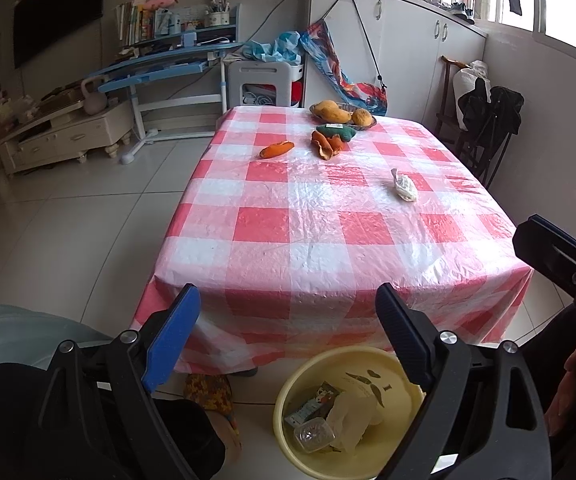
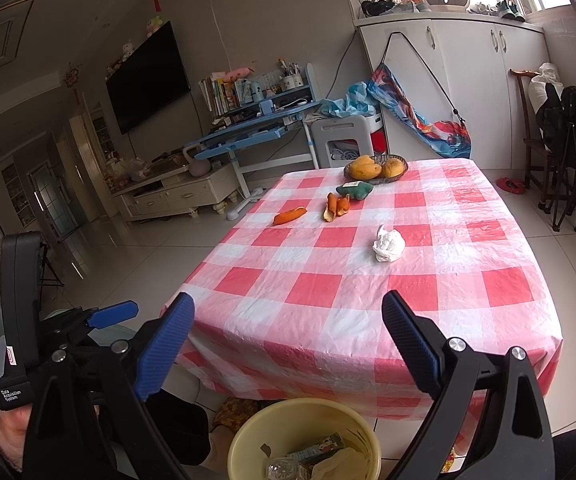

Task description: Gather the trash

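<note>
Both grippers, left [image 1: 288, 332] and right [image 2: 288, 340], hang released and empty over a yellow bin [image 1: 284, 396].
Crumpled tissue [image 2: 388, 245] lies mid-table, apparently soft; approach from above and pinch lightly, leaving peels [image 2: 336, 208] for later.

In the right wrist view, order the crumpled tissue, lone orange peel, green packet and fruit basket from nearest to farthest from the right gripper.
1. Crumpled tissue, mid-table, right of centre.
2. Lone orange peel, toward the left edge.
3. Green packet, just before the basket.
4. Fruit basket, far edge.
</note>
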A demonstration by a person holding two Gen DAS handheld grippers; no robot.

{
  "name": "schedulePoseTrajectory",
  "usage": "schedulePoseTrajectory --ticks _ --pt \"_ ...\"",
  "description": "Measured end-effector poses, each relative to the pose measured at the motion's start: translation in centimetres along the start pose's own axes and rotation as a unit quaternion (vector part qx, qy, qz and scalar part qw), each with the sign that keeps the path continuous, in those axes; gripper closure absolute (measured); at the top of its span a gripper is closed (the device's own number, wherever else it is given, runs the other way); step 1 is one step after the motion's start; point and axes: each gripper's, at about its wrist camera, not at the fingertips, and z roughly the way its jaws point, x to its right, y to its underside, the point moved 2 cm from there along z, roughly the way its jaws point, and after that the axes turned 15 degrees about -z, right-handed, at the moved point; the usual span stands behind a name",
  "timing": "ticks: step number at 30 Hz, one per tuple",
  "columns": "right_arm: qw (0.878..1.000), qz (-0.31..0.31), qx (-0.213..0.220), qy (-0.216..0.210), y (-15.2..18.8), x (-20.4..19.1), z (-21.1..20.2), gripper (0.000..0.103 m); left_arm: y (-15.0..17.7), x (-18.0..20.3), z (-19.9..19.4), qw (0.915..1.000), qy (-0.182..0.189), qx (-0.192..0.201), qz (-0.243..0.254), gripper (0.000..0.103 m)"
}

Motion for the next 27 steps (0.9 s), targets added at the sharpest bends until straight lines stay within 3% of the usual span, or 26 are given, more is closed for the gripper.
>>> schedulePoseTrajectory --ticks 27 --pt "1.0 -0.001 -0.001 0.001 -0.03 0.12 -0.02 0.012 -0.27 -0.21 0.14 1.0 0.001 -0.002 -0.006 0.017"
